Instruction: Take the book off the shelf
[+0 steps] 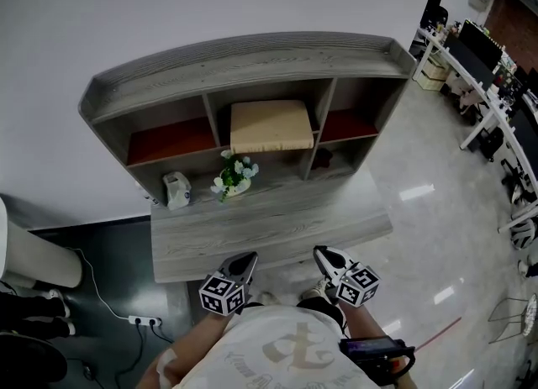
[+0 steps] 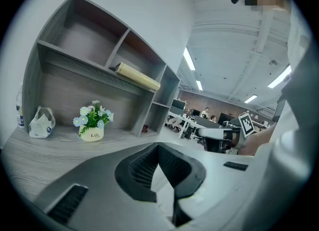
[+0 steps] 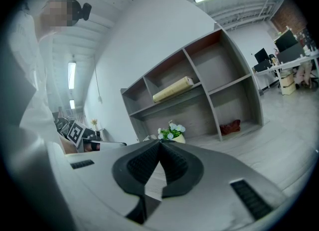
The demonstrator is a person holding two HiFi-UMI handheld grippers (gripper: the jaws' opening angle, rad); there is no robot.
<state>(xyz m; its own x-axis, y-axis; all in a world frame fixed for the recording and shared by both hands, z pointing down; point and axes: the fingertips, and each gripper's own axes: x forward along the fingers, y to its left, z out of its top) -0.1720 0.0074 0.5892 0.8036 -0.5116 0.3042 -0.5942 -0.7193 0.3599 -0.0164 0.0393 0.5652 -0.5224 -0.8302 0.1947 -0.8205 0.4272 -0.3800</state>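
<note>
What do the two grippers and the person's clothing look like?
The left gripper and right gripper have light grey moulded bodies with dark ribbed pads lining the jaws. Each carries a cube of black-and-white square markers. The person wears a white top with a pale printed emblem.

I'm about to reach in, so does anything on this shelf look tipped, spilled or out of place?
Nothing stands out. The book lies flat in the middle upper compartment, and the potted flowers stand upright on the desktop below.
</note>
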